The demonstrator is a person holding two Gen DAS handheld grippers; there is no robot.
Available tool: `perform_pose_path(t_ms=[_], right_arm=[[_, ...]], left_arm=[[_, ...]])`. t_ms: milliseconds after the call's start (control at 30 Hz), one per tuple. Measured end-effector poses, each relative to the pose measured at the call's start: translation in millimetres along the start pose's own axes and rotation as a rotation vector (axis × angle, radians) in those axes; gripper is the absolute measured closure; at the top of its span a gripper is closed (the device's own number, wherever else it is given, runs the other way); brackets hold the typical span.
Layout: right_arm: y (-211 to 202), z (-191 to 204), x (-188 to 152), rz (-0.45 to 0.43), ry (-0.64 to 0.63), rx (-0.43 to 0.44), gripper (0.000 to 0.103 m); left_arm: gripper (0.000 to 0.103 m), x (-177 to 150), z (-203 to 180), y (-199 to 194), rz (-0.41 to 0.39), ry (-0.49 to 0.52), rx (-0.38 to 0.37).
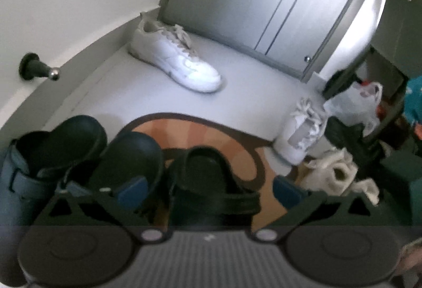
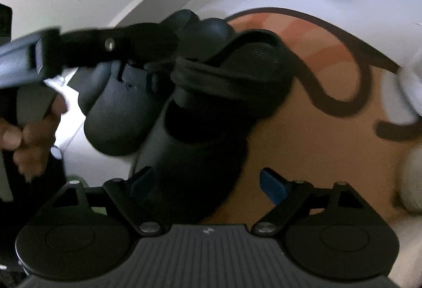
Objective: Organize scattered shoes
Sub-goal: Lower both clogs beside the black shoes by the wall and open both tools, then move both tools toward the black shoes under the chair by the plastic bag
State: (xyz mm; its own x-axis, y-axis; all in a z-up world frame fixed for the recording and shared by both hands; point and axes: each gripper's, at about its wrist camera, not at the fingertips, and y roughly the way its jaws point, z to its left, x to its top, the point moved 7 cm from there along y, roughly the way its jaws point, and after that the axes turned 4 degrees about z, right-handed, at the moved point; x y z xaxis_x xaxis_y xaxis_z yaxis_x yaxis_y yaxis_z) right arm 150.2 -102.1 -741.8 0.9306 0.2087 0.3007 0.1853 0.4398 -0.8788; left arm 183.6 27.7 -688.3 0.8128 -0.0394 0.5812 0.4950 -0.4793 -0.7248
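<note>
A: Where did the black sandal (image 1: 211, 177) lie, taking the orange mat (image 1: 224, 137) as the mark?

B: On the mat's near part, strap toward the camera. The left gripper (image 1: 211, 190) stood over it with jaws spread wide, one blue pad (image 1: 132, 189) on each side of the sandal and neither pressing on it.

A: And the dark blue clogs (image 1: 92, 150)?

B: Two of them, side by side, just off the mat's left edge, touching the sandal or nearly so; the blur left that unclear. The left pad overlapped the nearer clog in the picture.

A: The right gripper (image 2: 208, 182)?

B: Also spread, holding nothing. In its view the sandal's toe (image 2: 184, 169) reached down between its fingers, closer to the left pad, with bare mat showing by the right pad.

A: Anything else near the mat?

B: A white sneaker (image 1: 176, 61) lay well beyond the mat's far edge, by the closet door (image 1: 263, 10). A second white sneaker (image 1: 300, 135) stood at the mat's right corner, beside a cream slipper (image 1: 332, 171). A hand (image 2: 29, 140) gripped the left tool's handle, off the mat's left side.
</note>
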Motion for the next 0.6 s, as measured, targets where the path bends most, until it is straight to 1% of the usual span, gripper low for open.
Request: perform_pose_path(t_ms=[67,100,200,267,300,367,433,500,533,600], right_arm=[[-24,-10,-6,-0.022,0.026,-0.047,0.005],[-35,-15,-8,-0.036,0.041,-0.071,0.003],[-64,-30,-11,-0.064,0.094,-0.140,0.003],[-82,-39,-13,-0.101,0.108,-0.175,0.003],[-90,-42,-14,-0.127,0.103,-0.186,0.003],[-109,-49,-17,-0.181,0.094,-0.204,0.003],[-122,-58,-17,-0.211,0.113,-0.198,0.003],[-136,-71,-18,-0.243,0.151,-0.171,0.003],[-143,-76,-19,-0.251,0.167,-0.151,0.003],[-157,-81,-22,-0.280,0.191,-0.128,0.003]], left_arm=[[0.000,3,-5,1,0.012,-0.022,-0.016],[0.000,4,-8,1,0.018,-0.033,-0.024],[0.000,8,-18,5,0.059,-0.071,-0.034],[0.000,10,-25,9,0.093,-0.095,-0.058],[0.000,13,-32,10,0.086,-0.085,-0.065],[0.000,21,-48,9,0.058,-0.003,-0.050],[0.000,28,-63,7,0.045,0.080,-0.045],[0.000,36,-77,5,0.039,0.124,-0.044],[0.000,39,-82,4,0.035,0.135,-0.049],[0.000,48,-94,0,0.002,0.127,-0.106]])
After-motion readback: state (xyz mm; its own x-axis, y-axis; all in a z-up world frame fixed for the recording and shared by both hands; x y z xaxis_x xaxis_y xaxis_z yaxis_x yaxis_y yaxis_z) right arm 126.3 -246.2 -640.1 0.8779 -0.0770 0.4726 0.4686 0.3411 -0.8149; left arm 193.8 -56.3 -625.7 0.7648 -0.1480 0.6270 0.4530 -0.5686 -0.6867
